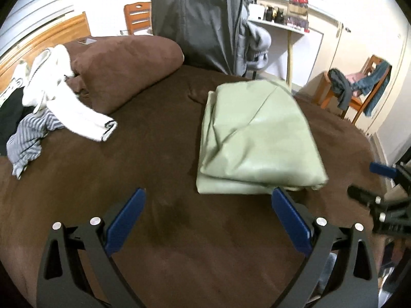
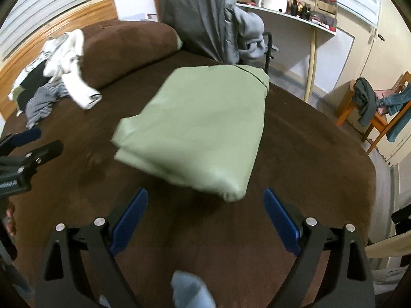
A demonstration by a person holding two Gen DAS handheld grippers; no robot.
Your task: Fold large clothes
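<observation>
Folded green garment (image 1: 257, 138) lies on the brown bedspread (image 1: 154, 179).

This is a bedroom in a home. A big bed (image 1: 159, 231) has a brown blanket and clothes piled on it (image 1: 46, 97). A wooden chair (image 2: 380, 118) holds more clothes, and a shelf (image 2: 290, 18) holds bottles.

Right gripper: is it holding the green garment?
No. The right gripper is open and empty, with the folded green garment lying free on the brown blanket ahead of it.
</observation>
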